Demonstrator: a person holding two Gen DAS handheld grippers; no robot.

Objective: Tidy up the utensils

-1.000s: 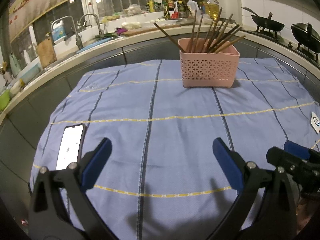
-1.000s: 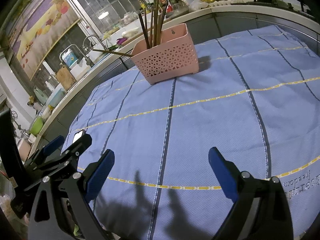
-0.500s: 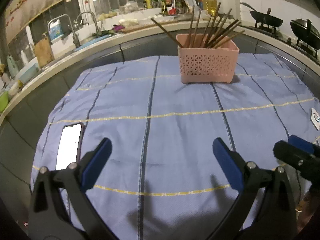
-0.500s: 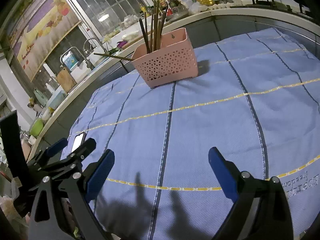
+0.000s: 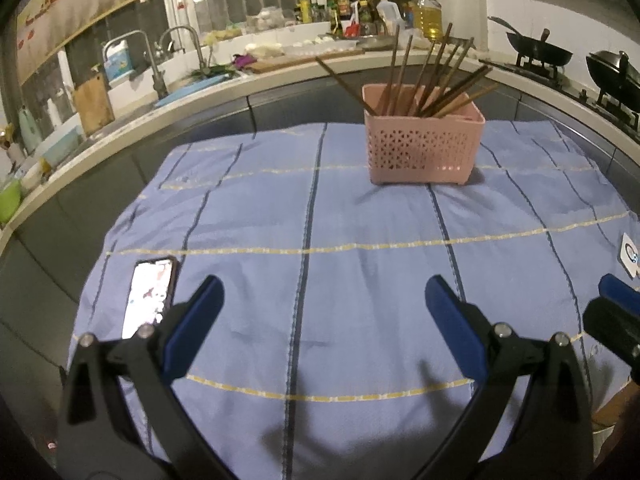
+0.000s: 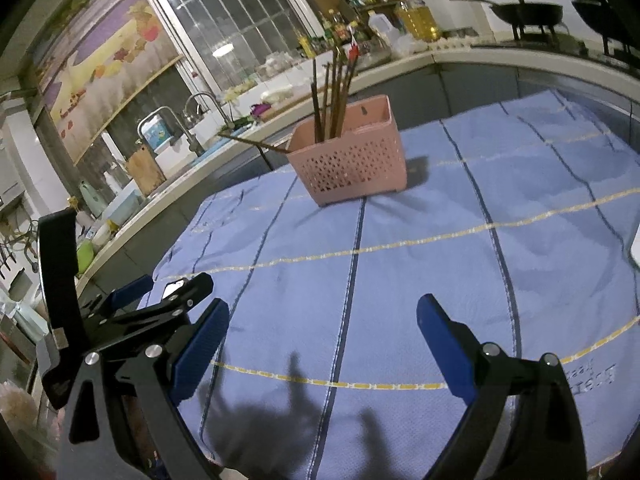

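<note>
Both tools still open, basket (image 5: 424, 152) nearer

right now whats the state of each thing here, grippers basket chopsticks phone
left gripper: open, empty, above the cloth
right gripper: open, empty
pink basket: upright on the blue cloth
chopsticks: standing in the basket, leaning at mixed angles
phone: flat on the cloth, screen lit
</note>
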